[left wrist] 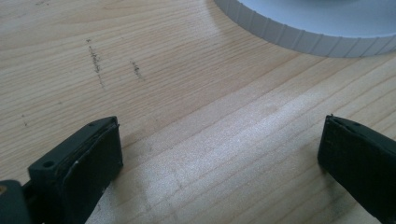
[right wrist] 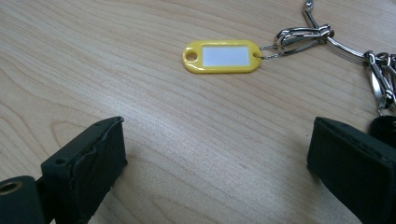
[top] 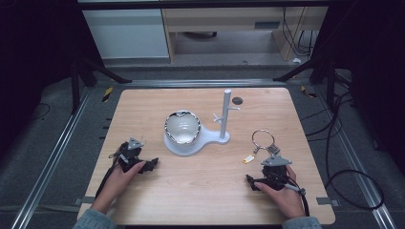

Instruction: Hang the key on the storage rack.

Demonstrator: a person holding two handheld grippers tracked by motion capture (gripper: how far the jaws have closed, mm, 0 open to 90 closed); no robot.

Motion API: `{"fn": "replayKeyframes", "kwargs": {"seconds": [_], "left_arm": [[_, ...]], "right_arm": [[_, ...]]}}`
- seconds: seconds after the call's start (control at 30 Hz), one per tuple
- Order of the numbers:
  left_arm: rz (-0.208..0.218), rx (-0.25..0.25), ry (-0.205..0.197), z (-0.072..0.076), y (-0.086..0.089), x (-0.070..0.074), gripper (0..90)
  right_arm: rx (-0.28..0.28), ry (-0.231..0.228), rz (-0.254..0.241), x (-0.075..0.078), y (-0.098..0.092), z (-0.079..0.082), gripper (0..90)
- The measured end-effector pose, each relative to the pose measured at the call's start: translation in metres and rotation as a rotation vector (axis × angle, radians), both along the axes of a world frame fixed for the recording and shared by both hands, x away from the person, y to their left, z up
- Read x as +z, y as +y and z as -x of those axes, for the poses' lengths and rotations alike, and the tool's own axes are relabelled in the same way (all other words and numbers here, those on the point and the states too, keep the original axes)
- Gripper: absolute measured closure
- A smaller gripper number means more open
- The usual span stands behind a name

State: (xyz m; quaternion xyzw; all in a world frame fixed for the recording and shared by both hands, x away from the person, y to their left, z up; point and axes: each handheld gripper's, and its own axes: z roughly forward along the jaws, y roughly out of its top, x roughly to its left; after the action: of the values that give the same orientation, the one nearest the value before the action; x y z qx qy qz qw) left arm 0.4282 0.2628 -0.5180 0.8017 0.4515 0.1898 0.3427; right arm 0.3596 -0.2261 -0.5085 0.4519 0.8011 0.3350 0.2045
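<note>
A large metal key ring (top: 263,139) lies on the wooden table (top: 200,191) at the right, with a yellow name tag (top: 248,159) clipped to it. The yellow tag (right wrist: 221,56) lies flat just beyond my right gripper (right wrist: 217,158), whose jaws stand wide apart over bare wood. In the high view that right gripper (top: 273,171) rests near the table's front right, just below the ring. My left gripper (top: 136,160) rests at the front left, also open (left wrist: 219,158), with nothing between its jaws. A white stand (top: 224,117) with pegs rises mid-table.
A shiny bowl (top: 182,127) sits on the white stand's round base (top: 184,148), whose ribbed rim (left wrist: 299,35) shows ahead of the left gripper. A dark disc (top: 237,100) lies near the far edge. Cables trail off the table's right side.
</note>
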Motion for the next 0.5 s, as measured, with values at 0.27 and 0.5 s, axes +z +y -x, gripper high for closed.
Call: {"fn": "replayKeyframes", "kwargs": {"seconds": [0.27, 0.5], "left_arm": [[0.000, 0.000, 0.000, 0.000, 0.000, 0.000, 0.0], [-0.001, 0.003, 0.001, 0.001, 0.000, 0.000, 0.0]], "right_arm": [[0.008, -0.003, 0.000, 0.002, 0.001, -0.001, 12.2], [0.011, -0.011, -0.044, 0.015, -0.001, 0.002, 22.2]]}}
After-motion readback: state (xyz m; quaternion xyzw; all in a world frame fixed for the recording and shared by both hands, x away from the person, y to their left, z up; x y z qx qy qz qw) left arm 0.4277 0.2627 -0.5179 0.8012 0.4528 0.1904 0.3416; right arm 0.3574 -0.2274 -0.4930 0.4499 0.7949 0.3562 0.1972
